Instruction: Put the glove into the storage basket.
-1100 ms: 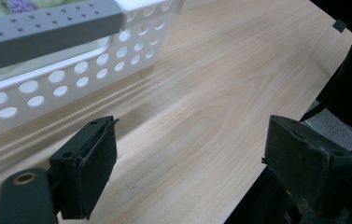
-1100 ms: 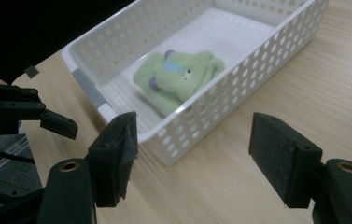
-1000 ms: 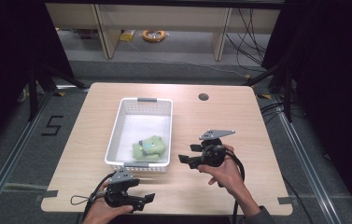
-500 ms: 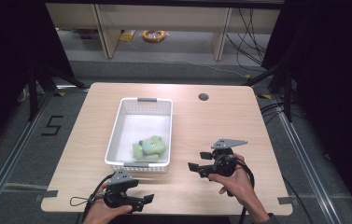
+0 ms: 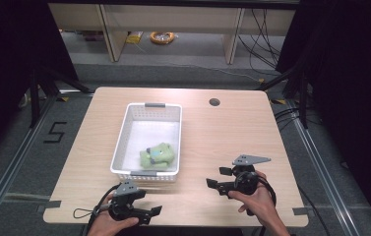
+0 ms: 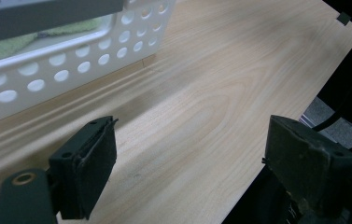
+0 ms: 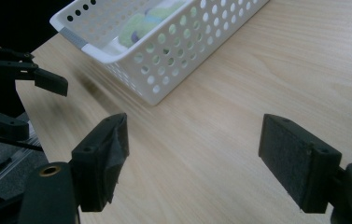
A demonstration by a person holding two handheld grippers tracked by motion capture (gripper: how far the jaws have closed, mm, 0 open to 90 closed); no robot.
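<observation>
— Where are the hands?
— Both low at the near edge. The left gripper (image 5: 148,212) lies level, jaws wide apart with nothing between.
— And the right gripper (image 5: 216,178)?
— Held level, pointing left; its jaws have just been opening, nothing between them.

**Three cameras, one shared basket**

The high view looks forward and down on the whole table (image 5: 207,132). Each gripper view sits low and close to the wood, aiming toward the white basket (image 5: 148,142) (at 11 o'clock in both), their shared landmark.
</observation>
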